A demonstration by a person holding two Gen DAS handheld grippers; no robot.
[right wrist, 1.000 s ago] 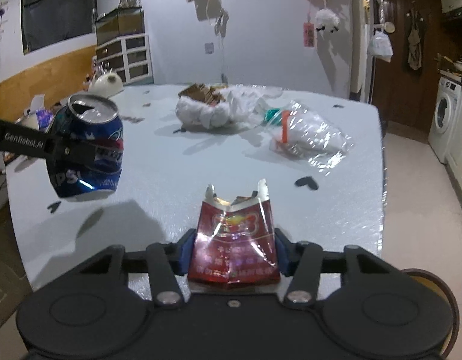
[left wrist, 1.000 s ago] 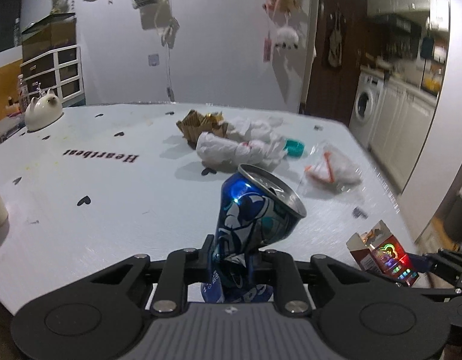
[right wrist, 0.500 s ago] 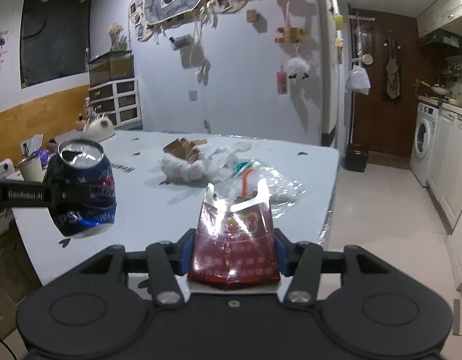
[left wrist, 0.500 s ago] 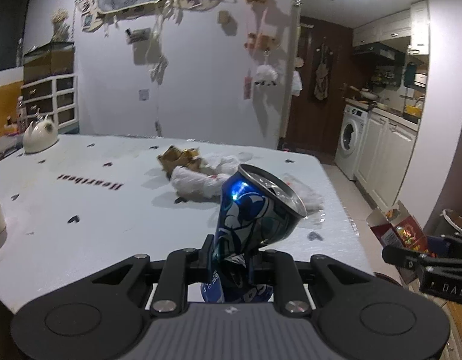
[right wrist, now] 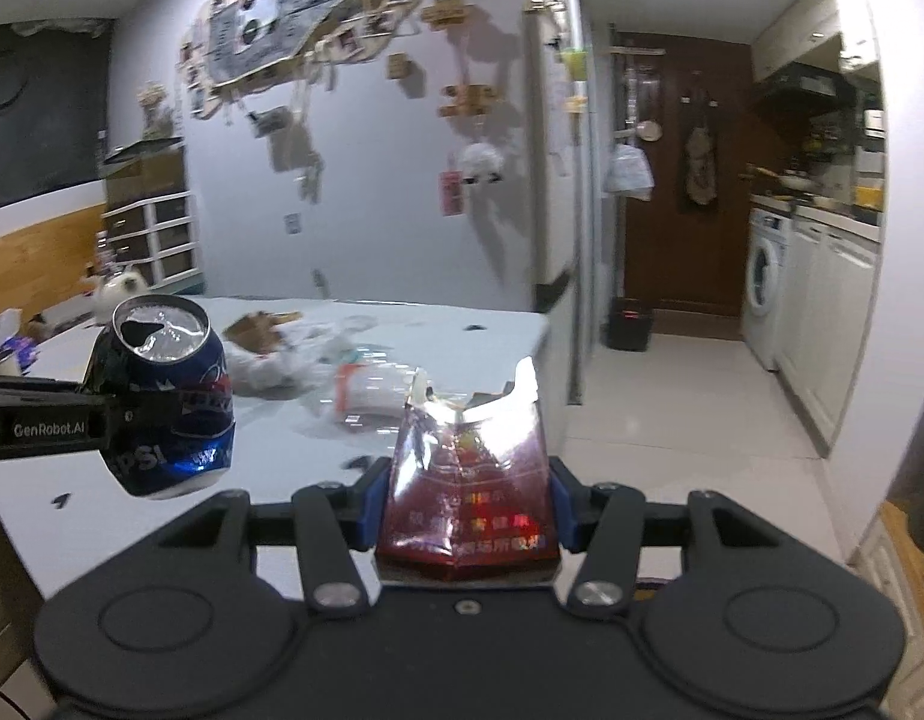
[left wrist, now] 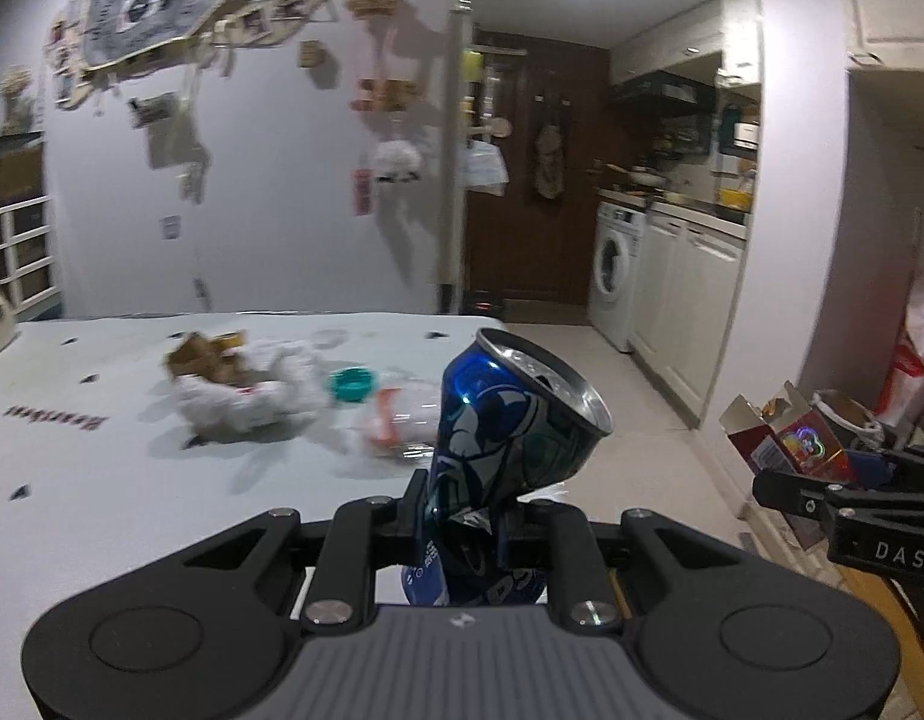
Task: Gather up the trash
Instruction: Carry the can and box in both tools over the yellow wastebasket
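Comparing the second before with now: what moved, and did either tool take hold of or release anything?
Both tools swung away from the table towards the kitchen floor. Nothing was released: the left tool stays clamped on the dented blue can, the right tool on the torn red packet. The trash pile is unmoved.

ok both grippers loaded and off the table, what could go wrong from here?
1. The blue can is crushed where the left gripper pinches it and leans to one side; it might twist out.
2. The red packet in the right gripper is torn open on top; contents, if any, could spill.
3. The white wrapper pile remains on the table.
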